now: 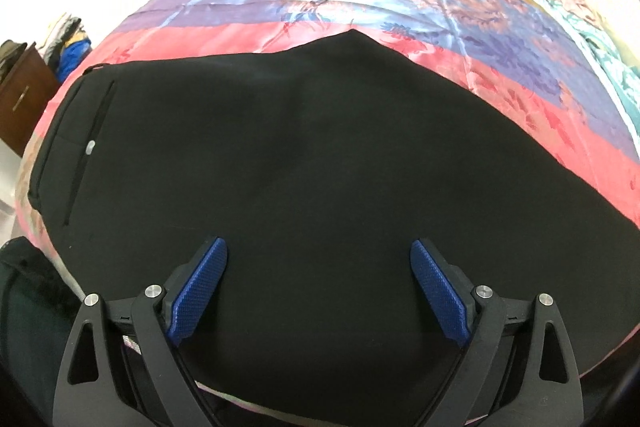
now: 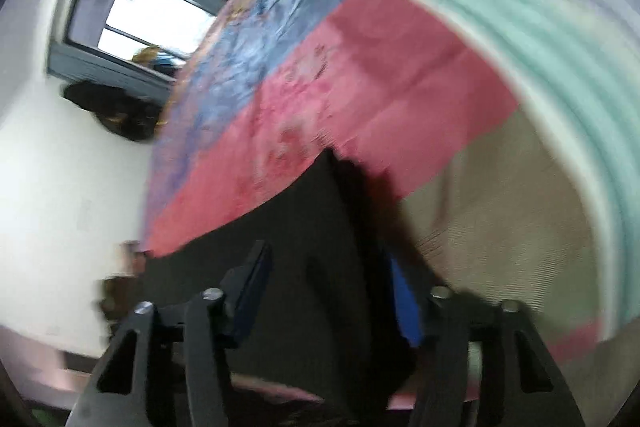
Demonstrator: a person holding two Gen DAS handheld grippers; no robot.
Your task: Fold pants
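While the black pants [image 1: 304, 163] lie spread flat on the bed [image 1: 400, 7], near its front edge, the folding looks like it is only at the start. The waist end with its small white button [image 1: 90, 147] is at the left. The rest of the pants runs off to the right. One pointed bit of cloth pokes toward the far side of the bed.

The left claw [image 1: 319, 285] hangs over the near edge of the pants. Its blue pads [image 1: 200, 287] are spread wide and nothing is between them.

The right claw [image 2: 328, 295] shows in a blurry picture. Its jaws are partly spread and dark cloth sits between them. I cannot tell if the pads are pinching that cloth yet.

I think the step now is taking hold of the pants for a fold. Next, each claw needs a firm pinch on the cloth. Then both should lift together and carry one part over the other, so the edges line up without bunching.
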